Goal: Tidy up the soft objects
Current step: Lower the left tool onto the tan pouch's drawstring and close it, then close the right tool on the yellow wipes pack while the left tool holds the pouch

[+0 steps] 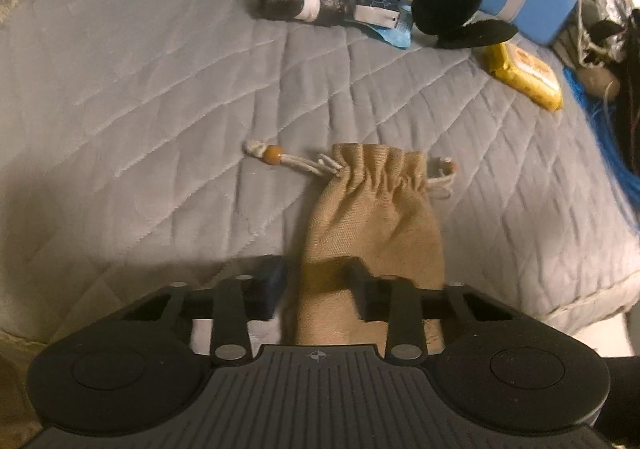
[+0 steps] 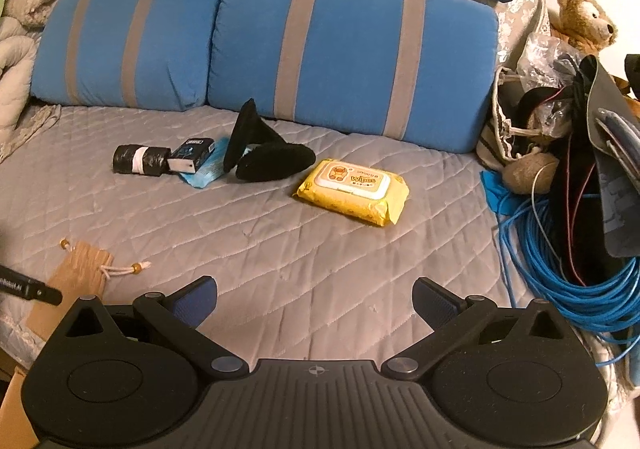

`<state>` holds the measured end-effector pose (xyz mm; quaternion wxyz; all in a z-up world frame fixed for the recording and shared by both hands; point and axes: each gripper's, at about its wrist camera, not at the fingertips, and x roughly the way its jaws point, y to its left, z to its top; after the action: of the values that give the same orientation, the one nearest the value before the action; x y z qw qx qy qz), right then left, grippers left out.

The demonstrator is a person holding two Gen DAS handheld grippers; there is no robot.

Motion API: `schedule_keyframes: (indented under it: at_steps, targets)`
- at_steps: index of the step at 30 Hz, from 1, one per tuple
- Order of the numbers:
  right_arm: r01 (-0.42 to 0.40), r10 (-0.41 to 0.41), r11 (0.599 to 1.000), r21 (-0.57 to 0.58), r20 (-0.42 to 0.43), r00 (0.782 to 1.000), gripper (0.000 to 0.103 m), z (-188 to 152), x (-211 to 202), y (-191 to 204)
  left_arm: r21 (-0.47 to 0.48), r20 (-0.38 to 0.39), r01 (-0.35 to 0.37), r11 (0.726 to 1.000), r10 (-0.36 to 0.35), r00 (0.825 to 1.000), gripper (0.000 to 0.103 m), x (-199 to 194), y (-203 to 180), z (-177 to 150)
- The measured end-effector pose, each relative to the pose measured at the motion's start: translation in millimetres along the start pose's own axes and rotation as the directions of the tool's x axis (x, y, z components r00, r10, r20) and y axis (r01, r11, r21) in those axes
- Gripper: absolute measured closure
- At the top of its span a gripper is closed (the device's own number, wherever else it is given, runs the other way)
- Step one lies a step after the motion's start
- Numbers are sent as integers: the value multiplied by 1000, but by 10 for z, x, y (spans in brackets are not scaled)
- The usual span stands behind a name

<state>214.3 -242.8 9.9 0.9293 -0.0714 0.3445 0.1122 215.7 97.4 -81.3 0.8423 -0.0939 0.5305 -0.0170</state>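
While your left tool [image 1: 316,285] pinches the pouch's [image 1: 372,209] bottom end at the bed's [image 1: 140,89] near edge, your right tool [image 2: 316,301] hangs wide and empty; wipes [image 2: 352,191] lie beyond, near the pillows [image 2: 352,49].

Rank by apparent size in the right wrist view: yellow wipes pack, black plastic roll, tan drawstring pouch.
1. yellow wipes pack
2. tan drawstring pouch, though partly hidden and nearer the camera, so unsure
3. black plastic roll
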Motion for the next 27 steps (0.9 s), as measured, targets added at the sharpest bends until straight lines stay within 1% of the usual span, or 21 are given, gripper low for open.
schedule_keyframes:
  at_steps: [1, 2, 6, 7, 8, 9, 11, 14, 18, 24, 27]
  targets:
    - [0, 0, 1000, -2, 2, 1000, 0, 6, 7, 3, 12, 1, -15, 1000, 15, 1000, 87, -9, -16, -8]
    - [2, -2, 1000, -7, 3, 1000, 0, 12, 17, 7, 20, 2, -25, 1000, 24, 1000, 91, -19, -31, -10]
    - [24, -23, 999, -33, 5, 1000, 0, 32, 73, 35, 61, 13, -58, 996, 58, 998, 100, -68, -112, -20]
    - [29, -29, 999, -37, 5, 1000, 0, 40, 88, 37, 65, 15, -45, 997, 44, 999, 102, -84, -122, -18]
    - [31, -31, 999, -39, 5, 1000, 0, 46, 100, 37, 59, 17, -7, 998, 6, 1000, 102, -118, -122, -11]
    - [34, -34, 999, -41, 6, 999, 0, 55, 111, 37, 61, 27, 10, 998, -12, 1000, 102, -157, -138, -5]
    - [42, -42, 998, -42, 11, 999, 0, 73, 121, 32, 84, 63, 16, 996, -22, 998, 102, -259, -197, 11]
    - [44, -44, 998, -46, 20, 999, 0, 94, 141, 18, 86, 106, 44, 995, -53, 993, 102, -384, -233, 35]
    - [56, -55, 997, -55, 18, 998, 0, 115, 203, -6, 93, 171, 38, 995, -53, 984, 102, -529, -299, 75]
    - [60, -58, 995, -77, 30, 998, 0, 168, 309, -29, 135, 277, 54, 989, -90, 957, 102, -789, -479, 131]
    - [68, -66, 993, -96, 33, 997, 0, 207, 385, -37, 151, 303, 70, 986, -114, 946, 102, -854, -558, 160]
